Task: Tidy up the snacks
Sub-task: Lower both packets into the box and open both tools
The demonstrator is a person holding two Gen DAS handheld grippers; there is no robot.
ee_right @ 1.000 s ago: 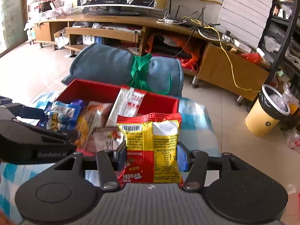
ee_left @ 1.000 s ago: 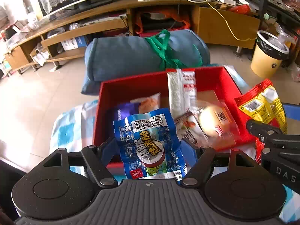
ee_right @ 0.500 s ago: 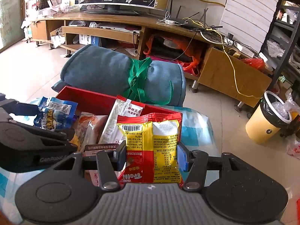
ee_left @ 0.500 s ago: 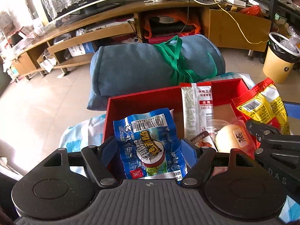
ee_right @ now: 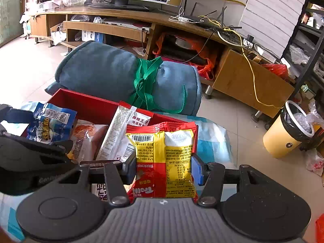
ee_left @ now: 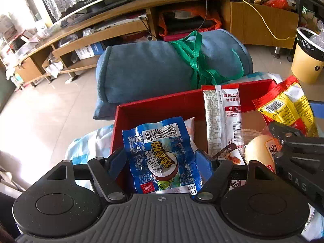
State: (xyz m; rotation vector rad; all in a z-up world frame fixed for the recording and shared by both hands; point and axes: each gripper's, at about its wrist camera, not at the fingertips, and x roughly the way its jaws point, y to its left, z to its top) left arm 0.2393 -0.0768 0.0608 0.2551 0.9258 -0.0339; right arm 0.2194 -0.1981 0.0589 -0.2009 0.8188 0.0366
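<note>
Blue snack packet (ee_left: 162, 158), barcode end up, clamped between the fingers (ee_left: 116, 160) of the left gripper (ee_left: 160, 162), hanging over the near left part of the red box (ee_left: 154, 107). Seen again from the right wrist as a blue packet (ee_right: 51, 124) at the box's left end. Yellow-and-red snack bag (ee_right: 164, 160), upright with its barcode at the top, gripped between the fingers (ee_right: 195, 170) of the right gripper (ee_right: 163, 171), held at the right end of the red box (ee_right: 87, 105); whether over the box or just outside its right wall, hard to tell through the fisheye bend. Same bag (ee_left: 287, 107) at the right edge of the left wrist view.

Inside the box: a long white-and-red sachet (ee_left: 221, 119) leaning against the far wall, a clear-wrapped bun (ee_left: 259, 151) near the right gripper's black arm, and an orange-tinted clear packet (ee_right: 87, 139) between the blue packet and the sachet (ee_right: 121, 135).

Under the box, a blue-and-white checked cloth (ee_right: 210, 139) on the bench. Just behind the box, a rolled blue blanket (ee_left: 154, 68) tied with green strap (ee_left: 196, 60). Beyond, on the tiled floor (ee_left: 46, 109), a long wooden TV stand (ee_right: 129, 18) with a television, cables and a router on top, and a yellow waste bin (ee_right: 287, 135) with a black liner off to the right.
</note>
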